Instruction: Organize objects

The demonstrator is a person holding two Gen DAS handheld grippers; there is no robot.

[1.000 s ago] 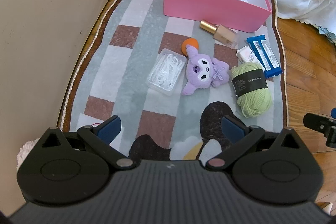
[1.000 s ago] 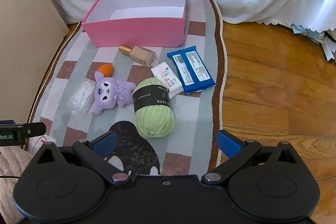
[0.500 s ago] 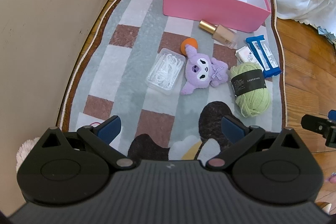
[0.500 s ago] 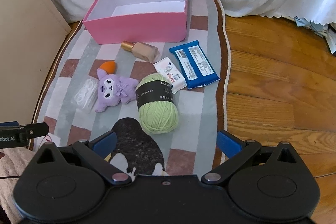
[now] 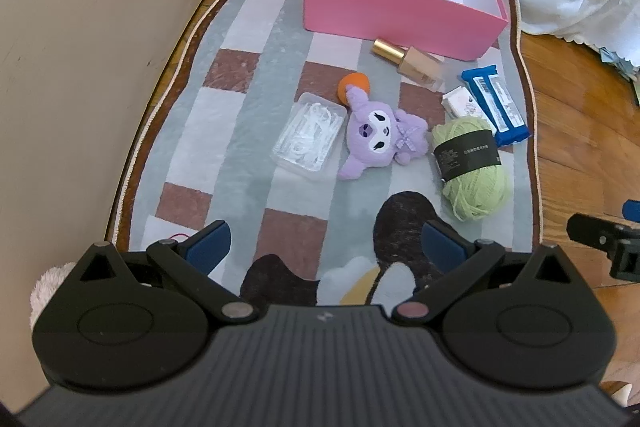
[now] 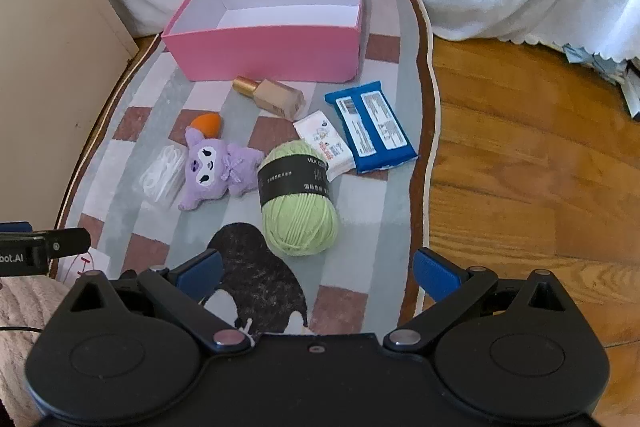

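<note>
Meanwhile I pull both views back slightly: left gripper and right gripper hang spread and empty, short of the pink box; nothing is packed yet

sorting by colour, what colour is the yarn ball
Light green with a black label band, clearest in the right wrist view.

**Seven things waiting by my open box**

I am looking at a pink box, sitting open and empty, white inside. Just in front of it a foundation bottle is lying on its side, gold cap pointing left. A blue packet and a white tissue pack are lying side by side, touching. The green yarn is overlapping the pack. A purple plush is lying face up, ear against an orange sponge, with a clear case just beside it.
</note>
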